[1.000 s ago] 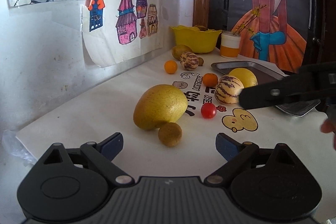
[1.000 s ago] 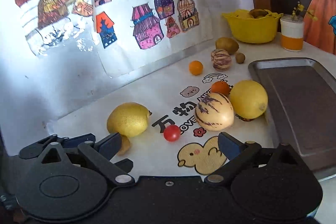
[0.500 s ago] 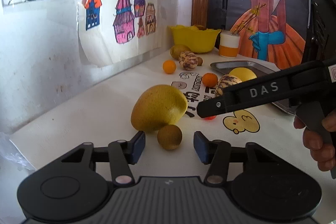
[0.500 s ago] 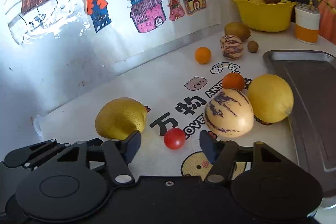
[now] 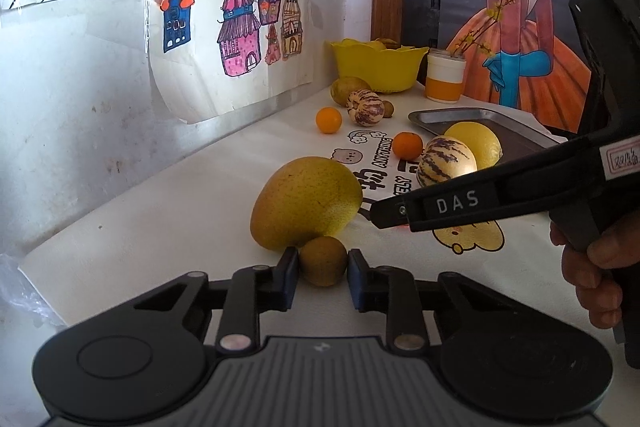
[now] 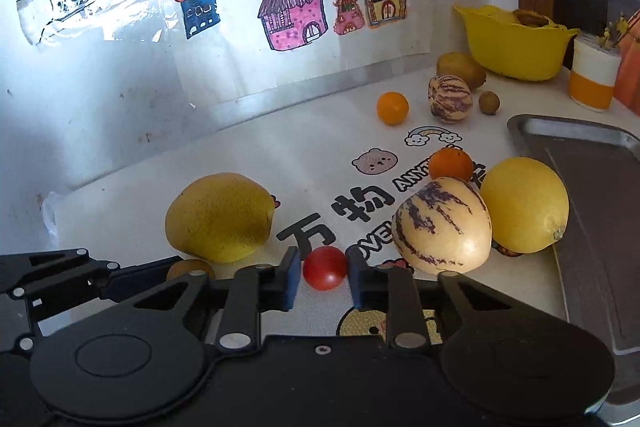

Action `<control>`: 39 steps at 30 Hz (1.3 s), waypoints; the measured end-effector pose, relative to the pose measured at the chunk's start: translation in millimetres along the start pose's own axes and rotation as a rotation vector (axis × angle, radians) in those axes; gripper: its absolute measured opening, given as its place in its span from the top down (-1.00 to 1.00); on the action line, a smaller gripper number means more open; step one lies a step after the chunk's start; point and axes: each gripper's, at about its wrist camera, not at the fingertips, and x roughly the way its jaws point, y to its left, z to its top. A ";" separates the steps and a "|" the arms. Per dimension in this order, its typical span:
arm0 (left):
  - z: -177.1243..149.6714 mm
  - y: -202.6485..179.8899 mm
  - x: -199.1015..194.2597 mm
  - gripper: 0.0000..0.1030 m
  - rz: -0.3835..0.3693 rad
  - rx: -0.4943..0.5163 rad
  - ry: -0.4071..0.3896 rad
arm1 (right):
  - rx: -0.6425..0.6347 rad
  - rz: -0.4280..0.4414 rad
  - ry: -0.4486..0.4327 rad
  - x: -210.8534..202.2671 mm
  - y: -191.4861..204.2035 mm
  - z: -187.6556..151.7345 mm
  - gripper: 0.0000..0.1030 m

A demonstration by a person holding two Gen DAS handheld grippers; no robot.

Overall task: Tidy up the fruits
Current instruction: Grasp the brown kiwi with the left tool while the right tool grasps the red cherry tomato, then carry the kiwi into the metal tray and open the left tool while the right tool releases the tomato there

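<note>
My left gripper (image 5: 323, 273) is shut on a small brown round fruit (image 5: 323, 261) that rests on the white mat beside a large yellow-green mango (image 5: 306, 203). In the right wrist view, my right gripper (image 6: 323, 277) is shut on a red cherry tomato (image 6: 324, 267) on the mat; the same mango (image 6: 220, 217) lies to its left. A striped cream melon (image 6: 442, 225), a yellow lemon (image 6: 524, 205) and an orange (image 6: 450, 165) sit just right of it. The right gripper's side crosses the left wrist view and hides the tomato there.
A grey metal tray (image 6: 592, 187) lies at the right. At the back stand a yellow bowl (image 6: 516, 43) and a white-orange cup (image 6: 592, 77), with another striped melon (image 6: 450, 99), a small orange (image 6: 392, 108) and a brown fruit (image 6: 460, 67) nearby. A wall with drawings runs along the left.
Both grippers have gone from wide open to shut: the left around the small brown fruit, the right around the cherry tomato. The right gripper moved in lower and closer to the tomato.
</note>
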 end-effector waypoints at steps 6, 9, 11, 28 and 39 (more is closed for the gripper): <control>1.5 -4.6 -3.3 0.45 -0.011 -0.003 0.017 | 0.039 0.031 -0.030 -18.7 -10.6 -7.0 0.53; 2.6 -9.9 -7.7 0.45 -0.015 0.008 0.012 | 0.073 0.033 -0.070 -37.7 -22.9 -10.4 0.53; 5.7 -13.6 -10.7 0.45 -0.026 0.007 0.000 | 0.099 0.020 -0.107 -51.8 -33.6 -12.0 0.53; 118.2 -64.4 47.4 0.45 -0.229 -0.023 -0.015 | 0.252 -0.183 -0.244 -80.0 -178.0 -5.6 0.52; 153.9 -140.3 129.6 0.45 -0.321 0.069 0.108 | 0.252 -0.183 -0.169 -63.4 -204.4 -30.3 0.52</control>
